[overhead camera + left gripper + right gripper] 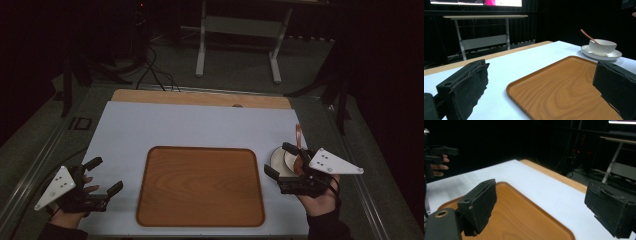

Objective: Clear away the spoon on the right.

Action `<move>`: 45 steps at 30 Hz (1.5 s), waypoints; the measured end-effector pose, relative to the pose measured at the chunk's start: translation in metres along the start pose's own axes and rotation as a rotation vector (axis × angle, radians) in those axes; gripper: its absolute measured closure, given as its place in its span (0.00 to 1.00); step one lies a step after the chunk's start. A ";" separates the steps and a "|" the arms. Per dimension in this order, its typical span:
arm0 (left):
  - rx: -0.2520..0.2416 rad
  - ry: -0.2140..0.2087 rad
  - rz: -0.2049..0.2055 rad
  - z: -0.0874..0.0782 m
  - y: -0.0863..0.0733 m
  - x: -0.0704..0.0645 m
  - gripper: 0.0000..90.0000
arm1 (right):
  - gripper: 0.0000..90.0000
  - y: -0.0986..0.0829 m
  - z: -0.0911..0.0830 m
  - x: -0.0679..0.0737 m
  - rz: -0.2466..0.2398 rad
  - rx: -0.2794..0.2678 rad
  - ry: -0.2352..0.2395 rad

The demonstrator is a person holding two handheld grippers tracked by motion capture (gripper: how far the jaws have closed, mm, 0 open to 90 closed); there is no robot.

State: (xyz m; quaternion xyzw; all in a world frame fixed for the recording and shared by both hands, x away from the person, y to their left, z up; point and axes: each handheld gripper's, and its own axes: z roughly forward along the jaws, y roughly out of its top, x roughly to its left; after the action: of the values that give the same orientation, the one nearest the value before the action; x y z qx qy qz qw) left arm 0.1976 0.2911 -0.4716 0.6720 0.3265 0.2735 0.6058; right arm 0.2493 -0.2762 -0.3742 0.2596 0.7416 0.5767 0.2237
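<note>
A brown wooden tray [200, 186] lies empty on the white mat [200, 125], also seen in the left gripper view [564, 85] and the right gripper view [506, 220]. At the mat's right edge stands a white bowl [602, 45] on a white plate [601, 54], with a copper spoon [588, 36] leaning in it. My right gripper [278, 159] is open and overlaps the plate [273, 156] in the high view, pointing at the tray with nothing between its jaws [546, 207]. My left gripper [107, 174] is open at the mat's near left corner, empty [541, 92].
The wooden table edge [200, 97] shows beyond the mat. A white-legged desk [240, 30] stands farther back on the dark floor, with cables [155, 70] beside it. My left hand and its gripper [436, 152] appear far left in the right gripper view.
</note>
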 end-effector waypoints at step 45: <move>0.012 -0.003 -0.003 0.001 -0.001 0.000 0.00 | 0.18 -0.011 0.030 -0.139 0.230 0.201 -0.410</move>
State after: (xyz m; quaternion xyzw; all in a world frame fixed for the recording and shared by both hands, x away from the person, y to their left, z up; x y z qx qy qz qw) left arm 0.1984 0.2907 -0.4727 0.6755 0.3283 0.2697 0.6026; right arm 0.3734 -0.3459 -0.3878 0.4749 0.6998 0.4571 0.2754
